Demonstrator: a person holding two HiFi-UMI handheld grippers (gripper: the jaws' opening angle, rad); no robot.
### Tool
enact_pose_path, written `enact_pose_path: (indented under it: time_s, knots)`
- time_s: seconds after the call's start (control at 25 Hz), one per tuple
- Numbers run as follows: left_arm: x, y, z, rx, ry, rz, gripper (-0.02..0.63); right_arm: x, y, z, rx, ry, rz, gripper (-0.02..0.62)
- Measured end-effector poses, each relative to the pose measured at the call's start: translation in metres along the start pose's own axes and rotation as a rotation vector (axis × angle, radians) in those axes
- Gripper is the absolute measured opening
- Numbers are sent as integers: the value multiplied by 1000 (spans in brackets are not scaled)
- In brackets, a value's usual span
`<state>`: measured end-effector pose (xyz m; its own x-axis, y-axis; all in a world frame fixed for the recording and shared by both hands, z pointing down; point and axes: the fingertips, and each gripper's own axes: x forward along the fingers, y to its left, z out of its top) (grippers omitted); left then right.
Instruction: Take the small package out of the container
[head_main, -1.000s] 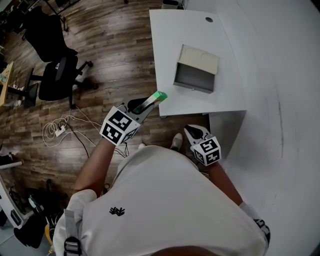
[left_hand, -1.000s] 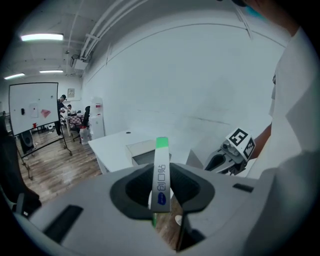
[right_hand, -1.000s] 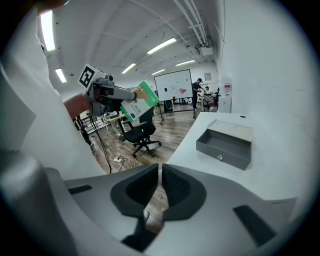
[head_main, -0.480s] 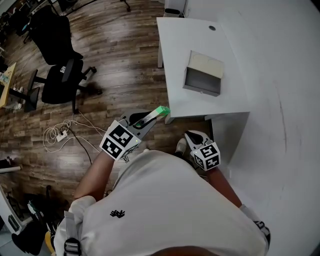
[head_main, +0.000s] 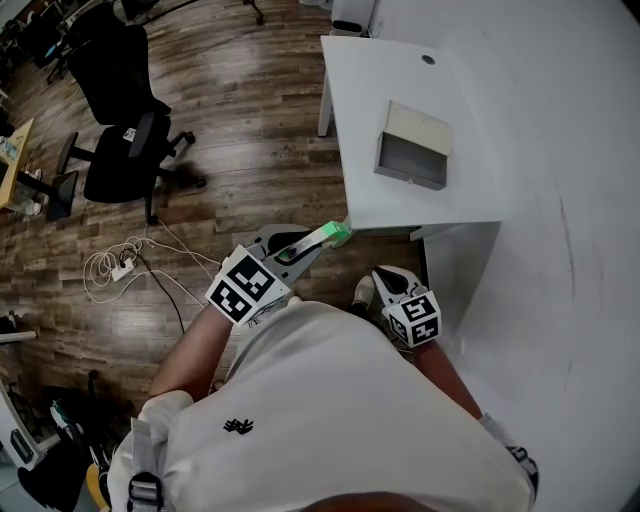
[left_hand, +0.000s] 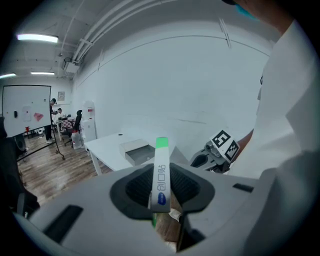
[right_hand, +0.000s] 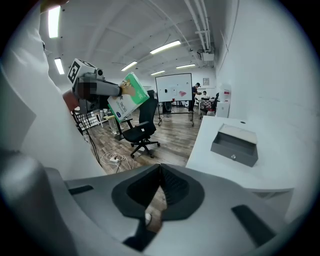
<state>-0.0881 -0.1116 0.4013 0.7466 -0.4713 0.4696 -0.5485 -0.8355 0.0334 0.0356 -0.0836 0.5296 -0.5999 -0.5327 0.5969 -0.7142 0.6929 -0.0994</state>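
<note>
Clearly slim, flat white small package (left_hand: 161, 175), green-tipped, blue oval logo.

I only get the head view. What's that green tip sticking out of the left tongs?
Observer: A flat package, white edge with blue print, green at the far end, clamped in the left tongs.
Operator: Anything in the right tongs?
Observer: No; the right gripper view shows the right tongs shut, nothing between.
Operator: And the box on the table?
Observer: The grey box has a small round knob on its front, seen from the right gripper view.
</note>
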Motion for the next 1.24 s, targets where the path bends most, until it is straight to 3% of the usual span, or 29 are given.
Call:
enact_pose_path:
  time_s: [0.8,1.24]
  knots:
    - [-14,-8,-13,-8,13,-14,97,4,19,-3,-13,16,-4,8]
    - [8,-7,-12,-22,30,-1,97,1,-3,-6,-15,21,7,8]
